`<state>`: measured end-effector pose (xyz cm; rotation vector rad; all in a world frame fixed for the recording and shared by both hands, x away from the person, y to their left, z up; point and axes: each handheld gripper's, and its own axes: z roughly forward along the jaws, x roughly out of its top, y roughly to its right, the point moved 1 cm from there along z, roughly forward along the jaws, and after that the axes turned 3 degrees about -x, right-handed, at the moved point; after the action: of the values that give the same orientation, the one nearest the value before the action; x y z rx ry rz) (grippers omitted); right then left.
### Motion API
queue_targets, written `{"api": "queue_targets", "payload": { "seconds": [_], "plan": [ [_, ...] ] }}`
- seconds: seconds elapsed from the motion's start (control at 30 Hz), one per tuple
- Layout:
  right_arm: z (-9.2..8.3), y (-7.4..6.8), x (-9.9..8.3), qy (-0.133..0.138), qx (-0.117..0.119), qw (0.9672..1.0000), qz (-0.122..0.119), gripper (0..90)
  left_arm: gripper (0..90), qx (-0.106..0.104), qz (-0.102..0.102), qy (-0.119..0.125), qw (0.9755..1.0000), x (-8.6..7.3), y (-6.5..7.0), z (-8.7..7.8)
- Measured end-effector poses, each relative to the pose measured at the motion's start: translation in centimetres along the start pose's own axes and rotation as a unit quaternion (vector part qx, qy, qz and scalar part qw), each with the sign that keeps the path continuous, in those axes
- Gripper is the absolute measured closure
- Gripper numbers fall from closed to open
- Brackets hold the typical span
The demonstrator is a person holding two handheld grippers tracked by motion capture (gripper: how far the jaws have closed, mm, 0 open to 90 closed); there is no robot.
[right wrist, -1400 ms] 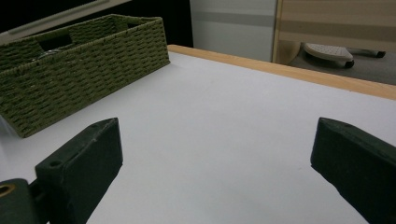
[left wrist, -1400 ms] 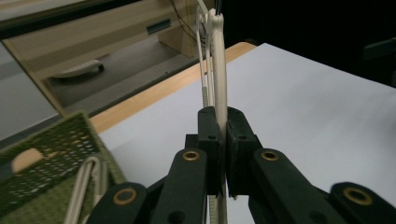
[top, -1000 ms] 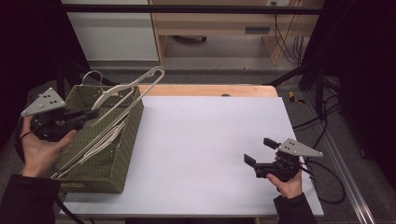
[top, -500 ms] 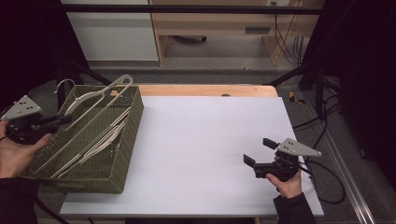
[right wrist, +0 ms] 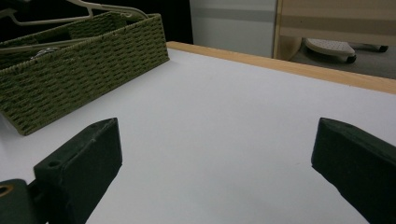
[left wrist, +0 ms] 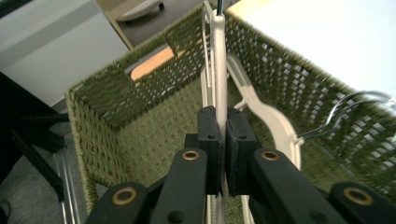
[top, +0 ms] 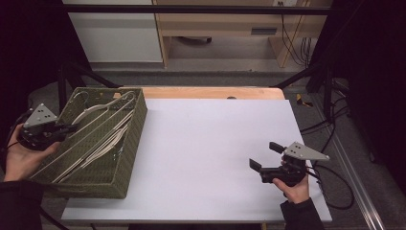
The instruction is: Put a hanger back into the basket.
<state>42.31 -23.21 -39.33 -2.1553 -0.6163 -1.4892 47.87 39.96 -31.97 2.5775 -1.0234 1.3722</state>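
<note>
A green woven basket (top: 130,143) stands on the left of the white table and holds several white hangers (top: 103,146). My left gripper (top: 72,128) is at the basket's left rim, shut on one white hanger (top: 106,113) that lies slanted inside the basket. In the left gripper view the jaws (left wrist: 222,116) pinch the hanger's thin bar (left wrist: 219,56), which runs toward the basket's far wall (left wrist: 116,88). A metal hook (left wrist: 348,105) shows at the right. My right gripper (top: 265,155) rests low over the table's right side, open, with nothing between its jaws (right wrist: 215,154).
A wooden strip (top: 215,92) edges the table's far side. Beyond it stand a white cabinet (top: 115,33) and a wooden shelf unit (top: 230,28). Cables (top: 330,139) trail off the right edge. The basket (right wrist: 84,60) sits far from the right gripper.
My left gripper has moved left and down with the hanger, which rose above the basket's far edge before and now lies lowered into the basket. The right gripper has stayed still.
</note>
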Motion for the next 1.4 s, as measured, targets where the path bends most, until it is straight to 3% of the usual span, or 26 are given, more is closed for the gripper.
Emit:
{"api": "queue_targets", "payload": {
  "seconds": [0.07,0.13,0.23,0.43,0.5,0.57,0.63,0.8,0.87,0.97,1.03,1.1,1.17,1.3,1.4],
  "plan": [
    [0.0,0.0,0.0,-0.002,0.0,1.0,-0.002,2.5,86.0,0.0,0.007,0.006,1.0,-0.4,0.2,0.6],
    [0.1,0.0,0.0,-0.002,-0.001,1.0,-0.001,2.5,86.0,0.0,0.002,0.0,1.0,-1.0,0.6,1.2],
    [0.1,0.0,0.0,-0.002,0.0,1.0,-0.001,2.5,85.9,0.001,0.012,-0.012,0.9999,-2.2,1.0,2.2],
    [0.1,0.0,-0.1,-0.003,0.001,1.0,-0.003,2.5,86.0,0.002,-0.004,-0.008,1.0,-4.3,1.6,3.8],
    [0.1,0.0,-0.1,-0.005,0.001,1.0,-0.003,2.5,85.6,-0.004,-0.014,-0.009,0.9999,-4.8,1.8,4.0],
    [0.1,-0.1,-0.1,-0.004,0.001,1.0,0.0,2.5,84.0,-0.018,-0.017,-0.029,0.9993,-5.2,1.8,4.2],
    [0.2,-0.1,-0.1,-0.004,0.001,1.0,0.0,2.5,81.9,-0.028,-0.009,-0.052,0.9982,-5.4,1.9,4.5],
    [0.1,-0.1,-0.1,-0.005,0.0,1.0,0.0,2.5,78.4,-0.055,-0.012,-0.068,0.9961,-5.2,2.3,5.2],
    [0.1,-0.1,-0.1,-0.004,-0.001,1.0,-0.001,2.5,72.7,-0.069,-0.018,-0.08,0.9943,-5.2,2.4,5.4],
    [0.1,-0.1,-0.1,-0.004,0.0,1.0,0.0,2.5,62.9,-0.073,-0.015,-0.088,0.9934,-5.1,2.7,5.8],
    [0.1,-0.1,-0.1,-0.003,0.002,1.0,-0.002,2.5,57.9,-0.073,-0.017,-0.085,0.9935,-5.0,2.7,5.7],
    [0.1,-0.1,0.0,-0.002,0.0,1.0,-0.002,2.5,48.2,-0.086,-0.02,-0.072,0.9935,-4.7,2.7,5.4],
    [0.1,0.0,0.0,-0.001,0.001,1.0,-0.002,2.5,44.0,-0.084,-0.031,-0.063,0.994,-4.1,2.7,4.8],
    [0.1,-0.1,0.0,-0.001,0.002,1.0,0.0,2.5,40.1,-0.076,-0.039,-0.013,0.9962,-2.4,2.8,2.8],
    [0.0,-0.1,0.0,0.001,0.002,1.0,0.001,2.5,35.2,-0.07,-0.051,0.035,0.9956,-1.2,3.4,1.3]
  ]
}}
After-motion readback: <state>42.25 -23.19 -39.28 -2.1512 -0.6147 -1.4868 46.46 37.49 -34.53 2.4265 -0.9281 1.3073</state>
